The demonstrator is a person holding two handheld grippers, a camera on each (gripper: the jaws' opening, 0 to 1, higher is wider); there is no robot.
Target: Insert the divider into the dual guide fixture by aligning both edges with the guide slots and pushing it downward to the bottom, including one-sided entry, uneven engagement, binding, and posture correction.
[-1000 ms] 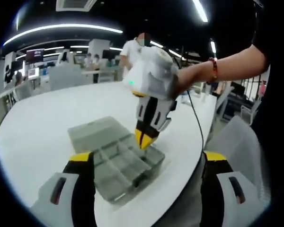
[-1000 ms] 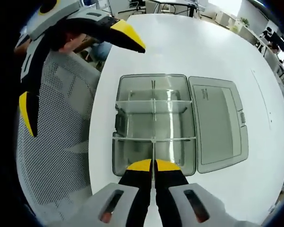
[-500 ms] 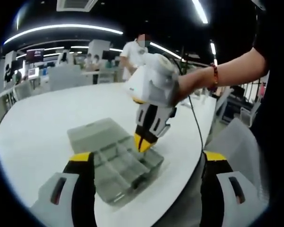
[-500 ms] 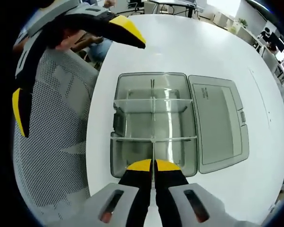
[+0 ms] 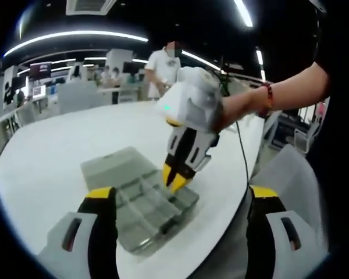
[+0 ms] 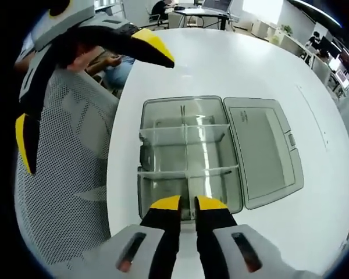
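In the right gripper view, the left hand-held gripper (image 6: 75,87) hangs with jaws spread wide over a mesh chair (image 6: 70,174) beside the tabletop (image 6: 232,64) edge. On the round white tabletop, near that edge, lies the dual guide fixture (image 6: 183,154), a clear grey compartment box with its lid (image 6: 264,151) folded flat to the right. Thin translucent cross walls split it, and one long divider (image 6: 187,168) runs down its middle. The right hand-held gripper (image 6: 187,203) sits above the box's near wall, its yellow tips a narrow gap apart around the divider's near end; contact is unclear.
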